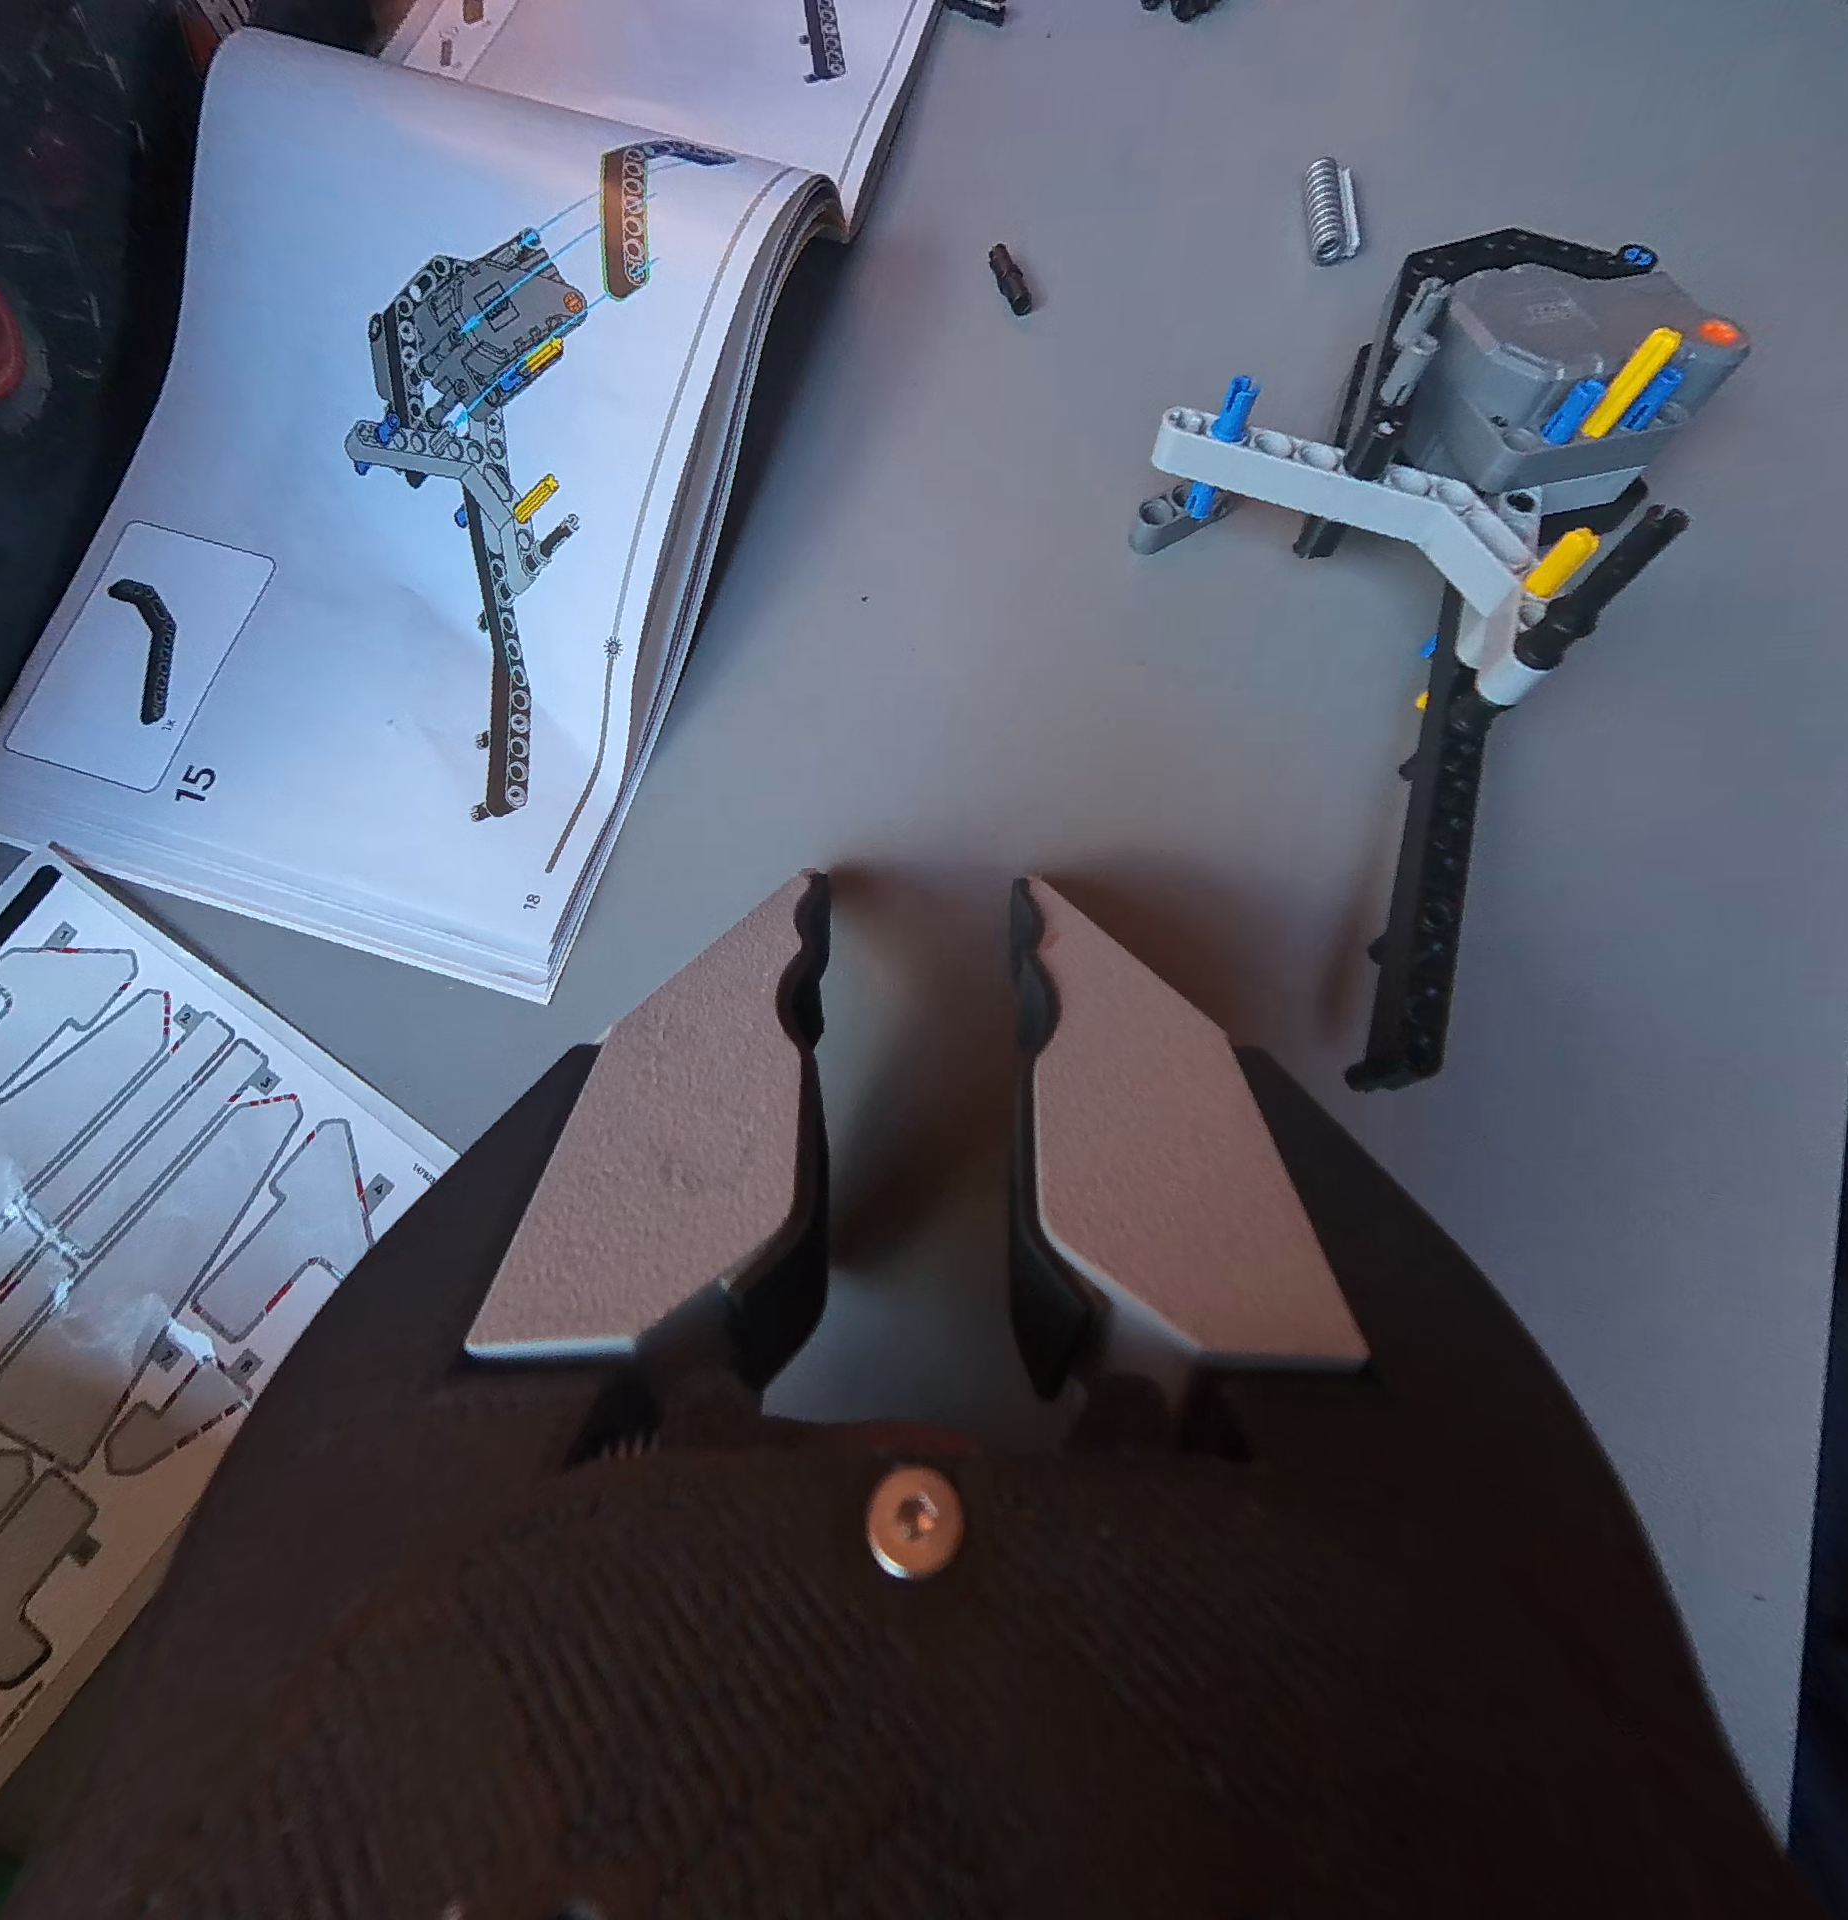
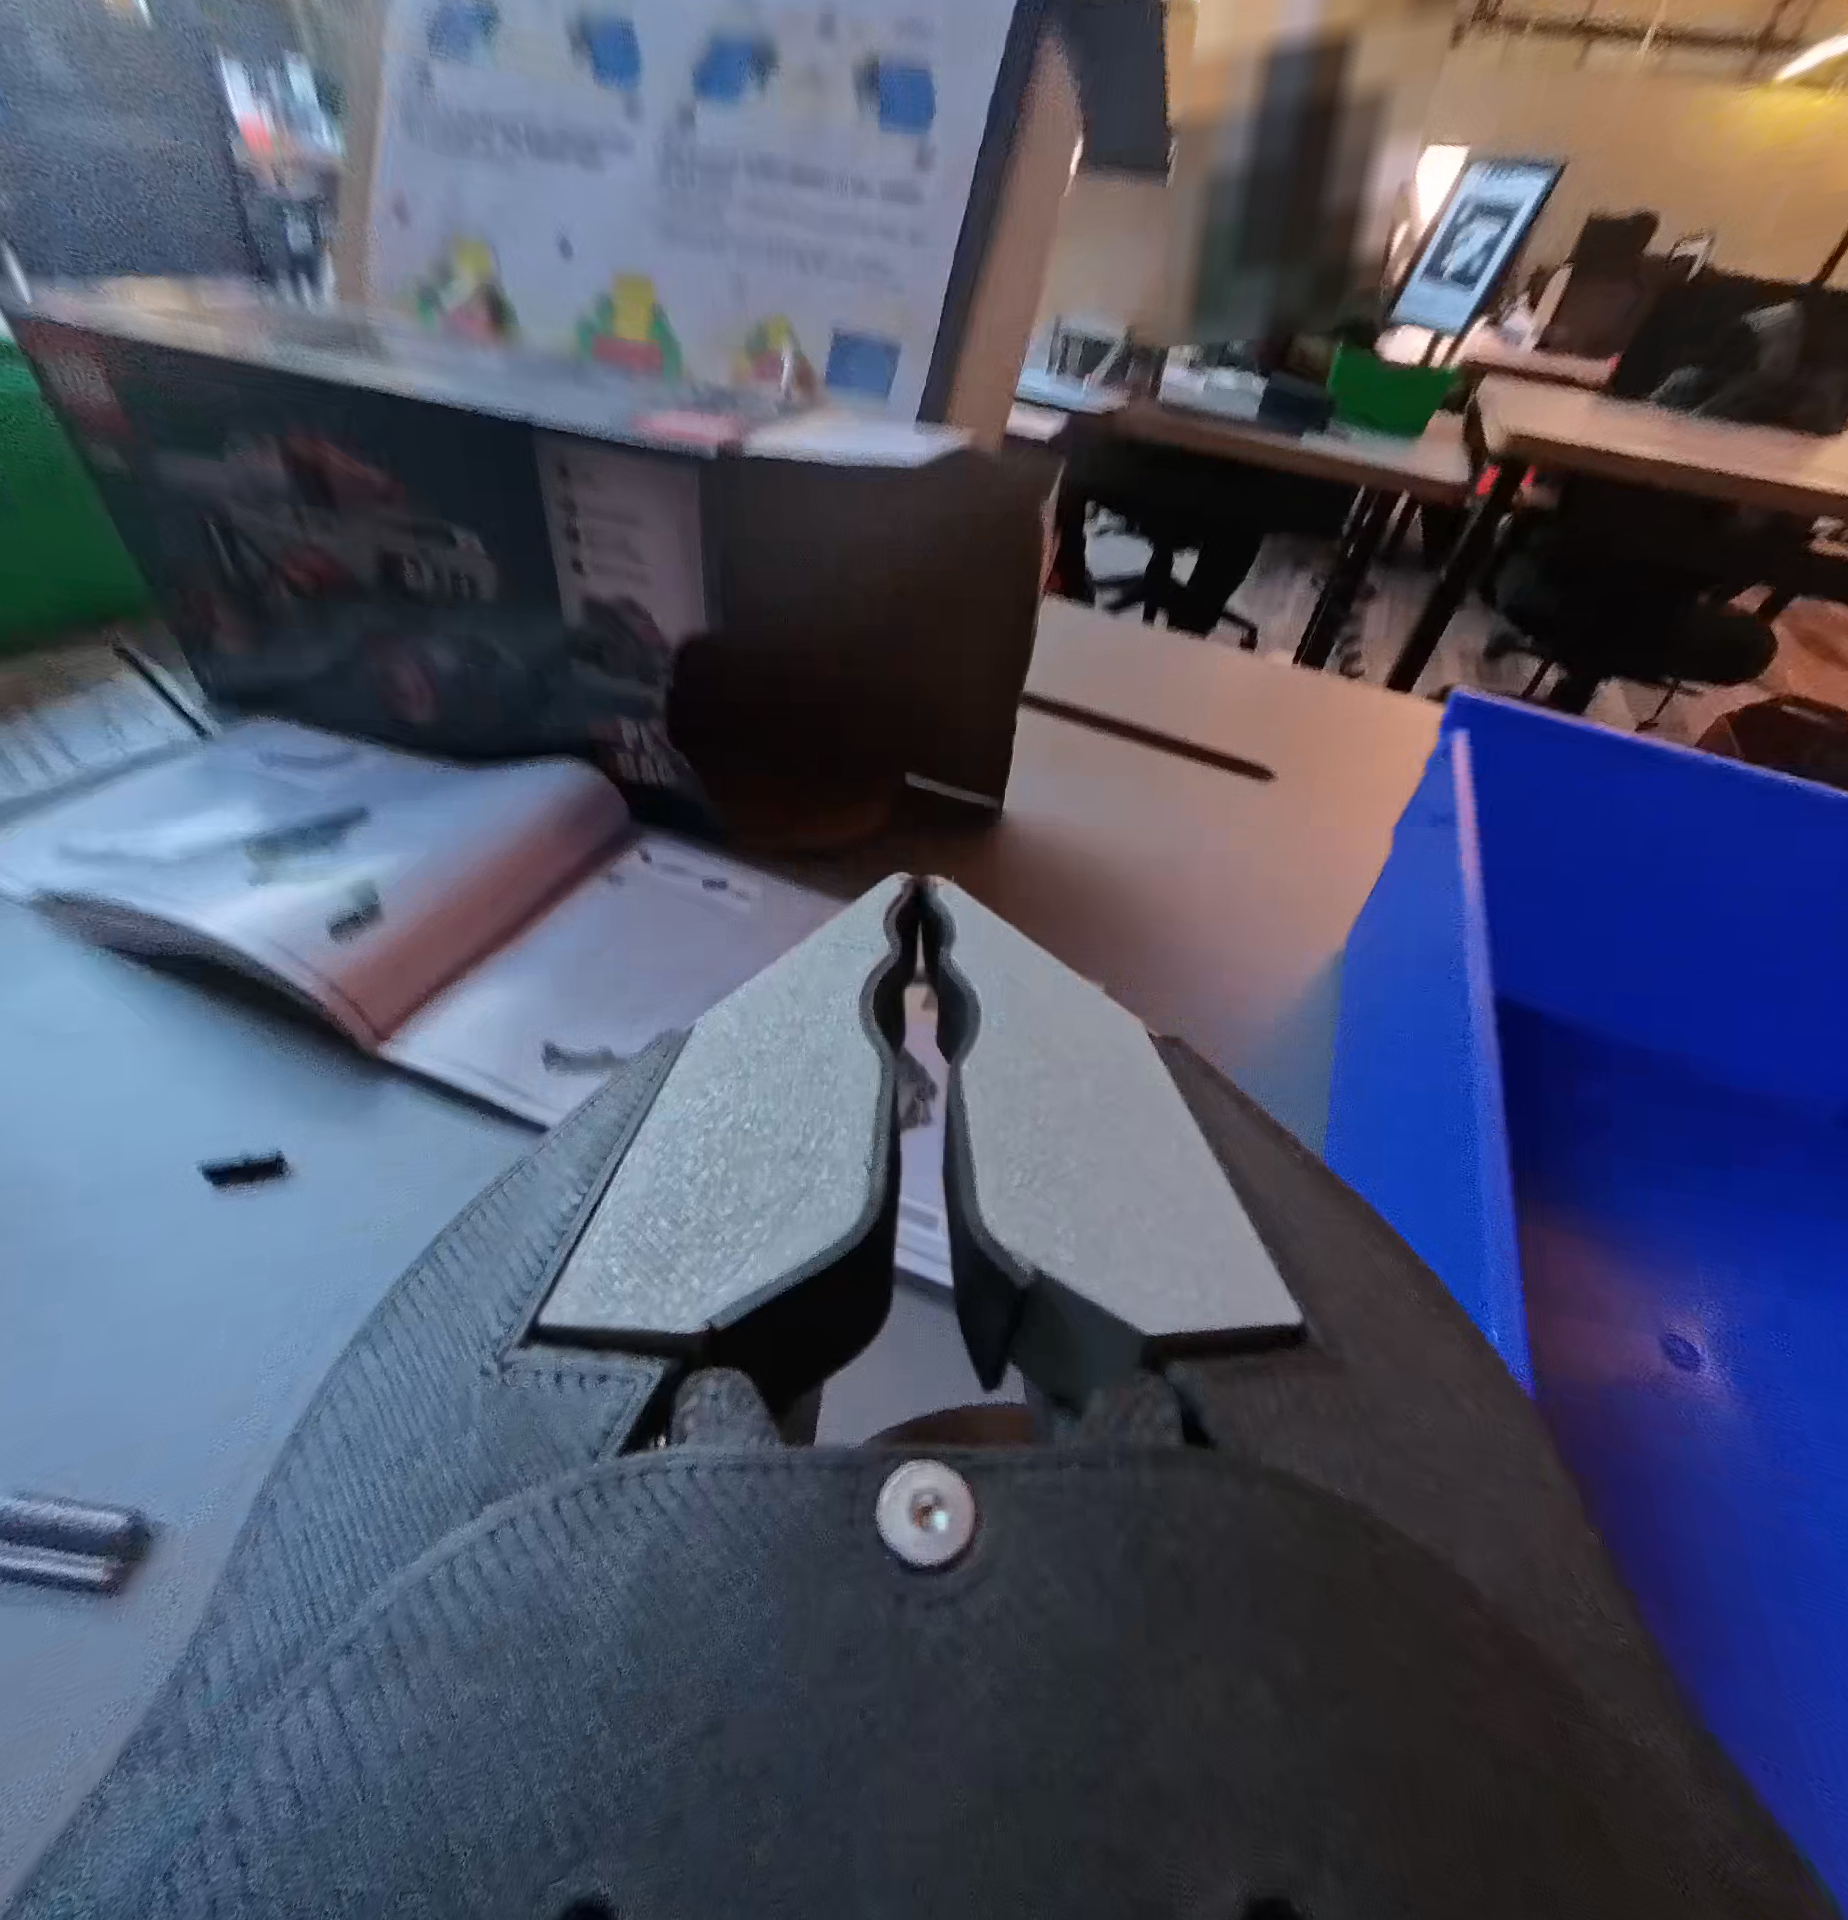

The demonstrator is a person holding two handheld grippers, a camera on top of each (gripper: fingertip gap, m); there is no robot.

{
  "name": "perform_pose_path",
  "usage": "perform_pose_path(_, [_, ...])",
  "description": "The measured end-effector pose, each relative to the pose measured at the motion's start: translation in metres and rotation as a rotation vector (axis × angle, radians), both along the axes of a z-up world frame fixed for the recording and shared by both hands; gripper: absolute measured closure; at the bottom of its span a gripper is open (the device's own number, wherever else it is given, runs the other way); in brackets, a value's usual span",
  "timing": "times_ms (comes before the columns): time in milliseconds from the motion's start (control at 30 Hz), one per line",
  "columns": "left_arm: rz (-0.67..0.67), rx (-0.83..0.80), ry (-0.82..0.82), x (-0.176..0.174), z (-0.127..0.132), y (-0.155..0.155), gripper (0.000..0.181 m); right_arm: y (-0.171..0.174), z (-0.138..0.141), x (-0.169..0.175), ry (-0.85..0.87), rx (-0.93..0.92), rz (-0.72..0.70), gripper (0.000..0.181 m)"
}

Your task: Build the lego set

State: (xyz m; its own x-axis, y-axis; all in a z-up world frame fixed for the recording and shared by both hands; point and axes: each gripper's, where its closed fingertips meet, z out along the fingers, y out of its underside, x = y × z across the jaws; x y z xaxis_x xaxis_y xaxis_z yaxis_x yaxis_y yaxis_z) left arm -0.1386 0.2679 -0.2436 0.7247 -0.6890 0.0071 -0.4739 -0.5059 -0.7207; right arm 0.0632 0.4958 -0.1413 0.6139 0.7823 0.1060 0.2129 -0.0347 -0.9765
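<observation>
In the left wrist view a partly built lego assembly (image 1: 1460, 499) lies on the grey table (image 1: 1003, 675) at the upper right: a grey motor block, a light grey bent beam, long black beams, blue and yellow pins. My left gripper (image 1: 920, 894) is open and empty, above the table and left of the assembly. An open instruction booklet (image 1: 400, 499) lies to its left. In the right wrist view my right gripper (image 2: 920, 888) is shut with nothing visible between its tips, raised above the table. The booklet (image 2: 380, 935) lies ahead to its left.
A small black pin (image 1: 1011, 278) and a metal spring (image 1: 1330, 211) lie beyond the left gripper. A sticker sheet (image 1: 120, 1195) lies at the near left. In the right wrist view a blue bin (image 2: 1626, 1143) stands on the right, the set's box (image 2: 432, 571) behind, and black pieces (image 2: 242, 1168) on the left. Across from one pair of fingers to the other is roughly 30 centimetres.
</observation>
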Motion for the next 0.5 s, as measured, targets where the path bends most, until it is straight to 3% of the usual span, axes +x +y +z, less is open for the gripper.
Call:
perform_pose_path(100, [0.000, -0.004, -0.004, 0.000, 0.000, 0.000, 0.148, 0.017, -0.043, 0.001, -0.240, -0.068, -0.018, 0.181])
perform_pose_path(200, [-0.001, -0.004, -0.004, 0.000, 0.000, 0.000, 0.147, 0.022, -0.065, -0.008, -0.344, -0.114, 0.031, 0.181])
perform_pose_path(367, [0.002, -0.005, -0.004, 0.001, 0.000, 0.001, 0.148, 0.011, -0.075, -0.033, -0.450, -0.065, 0.088, 0.181])
perform_pose_path(500, [0.037, 0.003, -0.077, 0.003, 0.009, 0.008, 0.146, 0.017, -0.095, -0.032, -0.567, -0.074, 0.078, 0.181])
